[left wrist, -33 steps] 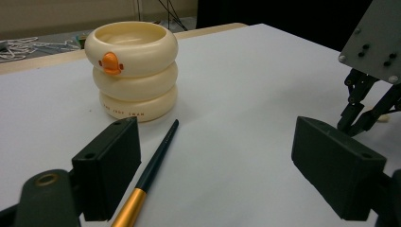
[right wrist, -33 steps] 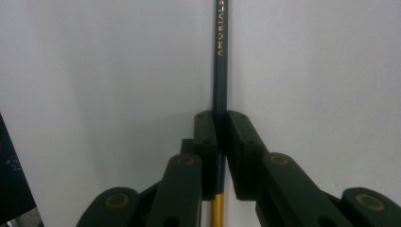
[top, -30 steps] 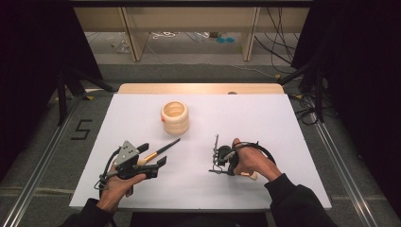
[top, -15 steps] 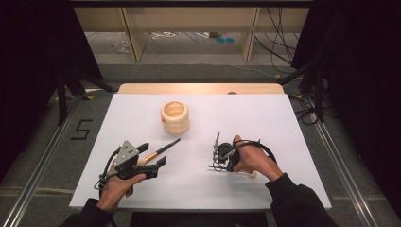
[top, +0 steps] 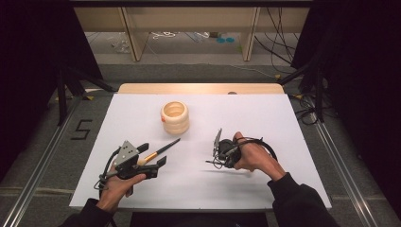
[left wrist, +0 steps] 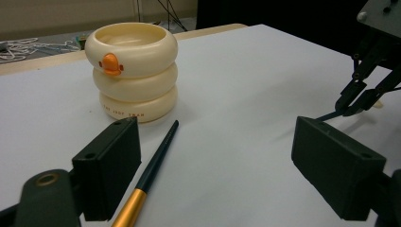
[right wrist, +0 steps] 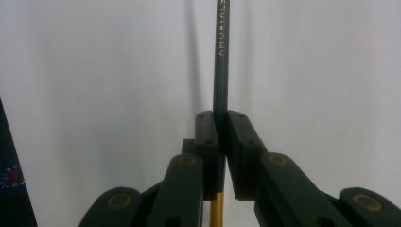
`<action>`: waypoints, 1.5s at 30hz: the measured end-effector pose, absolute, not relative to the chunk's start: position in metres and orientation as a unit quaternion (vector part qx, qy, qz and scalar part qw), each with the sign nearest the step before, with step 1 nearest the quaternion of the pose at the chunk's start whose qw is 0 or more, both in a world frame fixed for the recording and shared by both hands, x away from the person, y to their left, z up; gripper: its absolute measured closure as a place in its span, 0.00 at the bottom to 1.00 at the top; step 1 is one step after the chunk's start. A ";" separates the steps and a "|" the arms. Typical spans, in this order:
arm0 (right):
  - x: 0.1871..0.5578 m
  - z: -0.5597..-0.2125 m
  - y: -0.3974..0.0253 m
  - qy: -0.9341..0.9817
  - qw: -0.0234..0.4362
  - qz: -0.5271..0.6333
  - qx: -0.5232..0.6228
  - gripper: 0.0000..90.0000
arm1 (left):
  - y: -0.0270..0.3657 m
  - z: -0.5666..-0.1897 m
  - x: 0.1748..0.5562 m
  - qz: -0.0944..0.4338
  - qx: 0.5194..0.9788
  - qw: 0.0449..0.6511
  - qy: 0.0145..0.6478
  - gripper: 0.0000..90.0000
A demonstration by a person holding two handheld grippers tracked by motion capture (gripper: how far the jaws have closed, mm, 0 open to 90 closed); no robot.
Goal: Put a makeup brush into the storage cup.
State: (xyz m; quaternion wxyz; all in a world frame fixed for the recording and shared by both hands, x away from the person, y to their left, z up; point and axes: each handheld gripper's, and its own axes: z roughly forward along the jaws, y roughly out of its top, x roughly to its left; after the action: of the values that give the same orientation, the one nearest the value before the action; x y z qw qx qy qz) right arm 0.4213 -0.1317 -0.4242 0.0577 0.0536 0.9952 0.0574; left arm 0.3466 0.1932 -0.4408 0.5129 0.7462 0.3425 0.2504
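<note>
White table [top: 283,118], holder [top: 175,117], brush [top: 158,152]

Dark sleeves [top: 299,201], black grippers, grey three-cornered plate [top: 126,151], trailing black cables [top: 265,143].

Two dark, gold-ferruled brushes [top: 161,151] [right wrist: 221,61] are counted, one cream ringed duck-faced cup [top: 175,117] at 12 o'clock, and one white counter [top: 265,113].

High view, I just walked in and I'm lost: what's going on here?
A person at a white table has a hand-held gripper in each hand. The right hand-held gripper is shut on a dark brush. The left hand-held gripper is open, and a second brush lies between its jaws, close to one of them. A cream cup stands upright farther back.
</note>
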 end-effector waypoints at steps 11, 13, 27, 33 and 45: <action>0.420 -0.414 -0.132 0.992 0.069 0.087 0.062 0.93 | 0.194 -0.441 0.348 0.252 0.748 0.514 0.337 0.18; 0.422 -0.412 -0.132 0.991 0.075 0.100 0.054 0.93 | 0.194 -0.441 0.348 0.251 0.748 0.514 0.338 0.18; 0.422 -0.394 -0.136 0.971 0.062 0.206 0.107 0.93 | 0.193 -0.441 0.346 0.249 0.744 0.513 0.347 0.18; 0.425 -0.391 -0.139 0.957 0.051 0.258 0.121 0.93 | 0.193 -0.441 0.346 0.249 0.744 0.514 0.348 0.18; 0.430 -0.393 -0.141 0.942 0.028 0.306 0.138 0.93 | 0.193 -0.441 0.346 0.248 0.745 0.515 0.345 0.18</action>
State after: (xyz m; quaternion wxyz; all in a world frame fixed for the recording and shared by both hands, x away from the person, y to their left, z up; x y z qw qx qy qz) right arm 0.4300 -0.1412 -0.3931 0.0277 0.1378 0.9416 0.3059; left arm 0.3464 0.1926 -0.4408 0.5147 0.7447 0.3449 0.2482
